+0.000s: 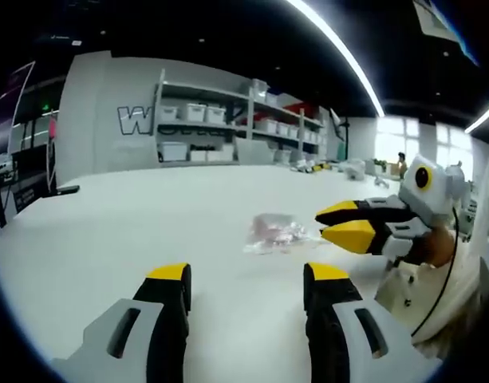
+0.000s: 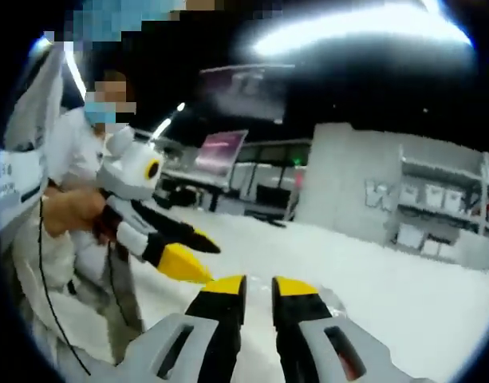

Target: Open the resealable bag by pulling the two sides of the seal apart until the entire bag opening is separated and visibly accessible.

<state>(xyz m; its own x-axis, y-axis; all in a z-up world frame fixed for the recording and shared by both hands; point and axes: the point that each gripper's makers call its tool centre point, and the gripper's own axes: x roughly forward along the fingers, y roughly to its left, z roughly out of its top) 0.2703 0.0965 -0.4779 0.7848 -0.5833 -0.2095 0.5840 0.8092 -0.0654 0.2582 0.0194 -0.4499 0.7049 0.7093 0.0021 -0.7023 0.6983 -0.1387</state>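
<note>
Two hand-held grippers over a white worktop, a bag between them.

The left hand-held gripper (image 1: 248, 283) stands wide and holds nothing; the right hand-held gripper (image 2: 258, 292) is narrowly parted, also holding nothing. The clear resealable bag (image 1: 274, 232) lies flat mid-worktop (image 1: 148, 231), just beside the right one's tips. Shelves (image 1: 228, 128) stand beyond the far edge.
</note>
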